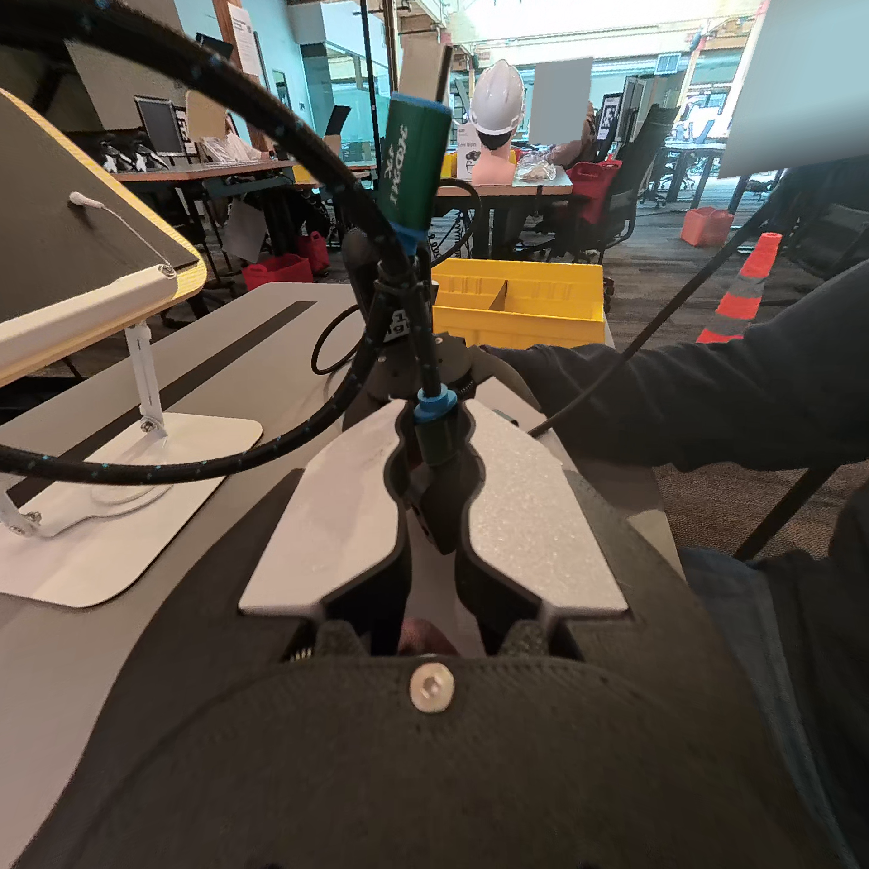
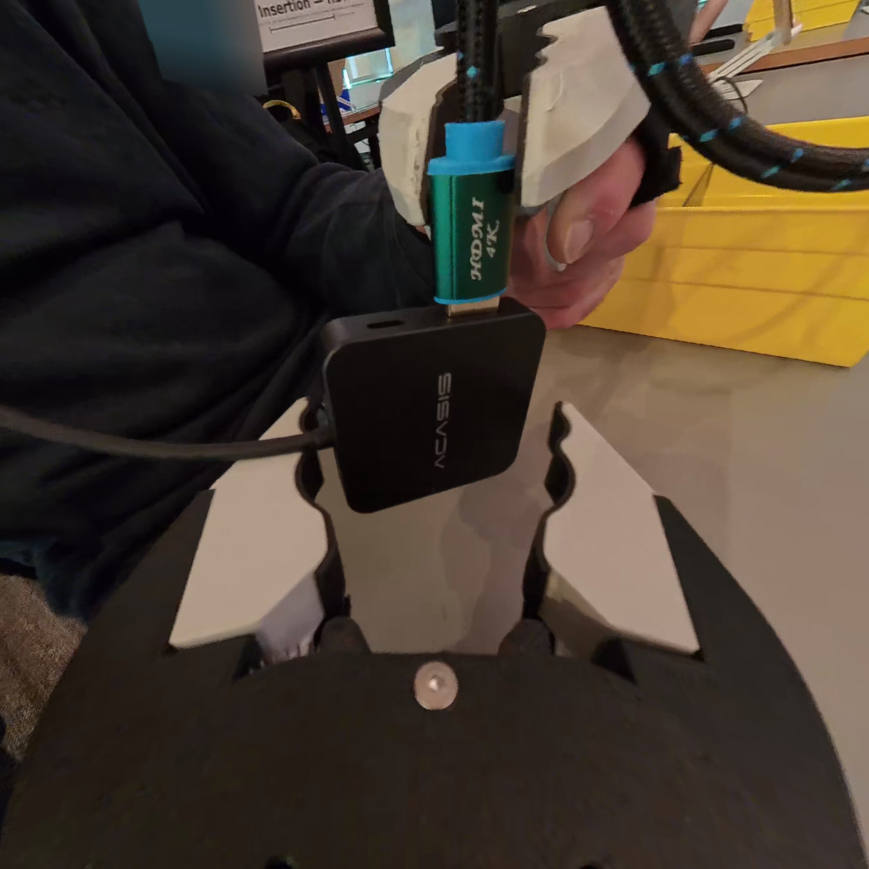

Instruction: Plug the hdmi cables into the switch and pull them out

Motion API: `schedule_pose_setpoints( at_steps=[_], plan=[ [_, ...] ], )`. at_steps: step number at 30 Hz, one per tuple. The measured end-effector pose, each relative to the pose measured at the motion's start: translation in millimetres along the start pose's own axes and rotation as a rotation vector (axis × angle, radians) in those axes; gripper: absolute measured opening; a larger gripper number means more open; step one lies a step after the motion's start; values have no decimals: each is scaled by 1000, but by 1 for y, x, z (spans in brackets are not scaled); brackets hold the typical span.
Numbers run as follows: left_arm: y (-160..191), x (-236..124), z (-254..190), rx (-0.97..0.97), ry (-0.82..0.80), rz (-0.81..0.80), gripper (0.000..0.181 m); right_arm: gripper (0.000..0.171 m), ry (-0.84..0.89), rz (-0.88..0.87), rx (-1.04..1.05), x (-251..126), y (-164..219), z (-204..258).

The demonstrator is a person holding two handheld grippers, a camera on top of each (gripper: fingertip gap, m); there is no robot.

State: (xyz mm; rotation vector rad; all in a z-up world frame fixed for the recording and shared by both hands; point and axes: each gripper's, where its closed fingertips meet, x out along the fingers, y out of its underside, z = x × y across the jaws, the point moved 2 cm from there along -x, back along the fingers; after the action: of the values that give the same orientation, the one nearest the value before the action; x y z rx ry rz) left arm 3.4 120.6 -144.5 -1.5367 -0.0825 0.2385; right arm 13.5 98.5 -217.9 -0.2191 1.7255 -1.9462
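A: Black fingers of the right gripper fill the bottom of the right wrist view, spread wide; is anything pinched there?

B: Hard to say. The black switch sits between the tips at mid-frame, its left edge against the left finger, with a gap showing on the right, so I cannot tell whether it is truly grasped. A dark cable leaves its left side toward the left edge.

A: And above it?

B: A green HDMI plug with a blue collar stands in the switch's top edge, metal tip partly showing. The left gripper, upper centre, is clenched on that plug's collar and braided cable.

A: In the left wrist view?

B: Its white-padded fingers close on the blue collar at mid-frame. A second green plug hangs loose above, and a yellow bin sits beyond.
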Motion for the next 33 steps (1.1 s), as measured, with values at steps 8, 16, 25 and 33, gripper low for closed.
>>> schedule_pose_setpoints(
  at_steps=[8,16,25,33],
  plan=[
    [-2,-4,2,11,-11,-2,17,74,32,11,-46,0,-3,-3],
    [8,-9,7,-2,-83,83,30,73,312,241,-124,-15,14,-30],
    [37,-7,22,-4,-231,289,20,73,478,464,-175,-23,30,-45],
    [47,-10,21,7,-207,395,23,73,512,514,-199,-28,31,-45]
  ],
)
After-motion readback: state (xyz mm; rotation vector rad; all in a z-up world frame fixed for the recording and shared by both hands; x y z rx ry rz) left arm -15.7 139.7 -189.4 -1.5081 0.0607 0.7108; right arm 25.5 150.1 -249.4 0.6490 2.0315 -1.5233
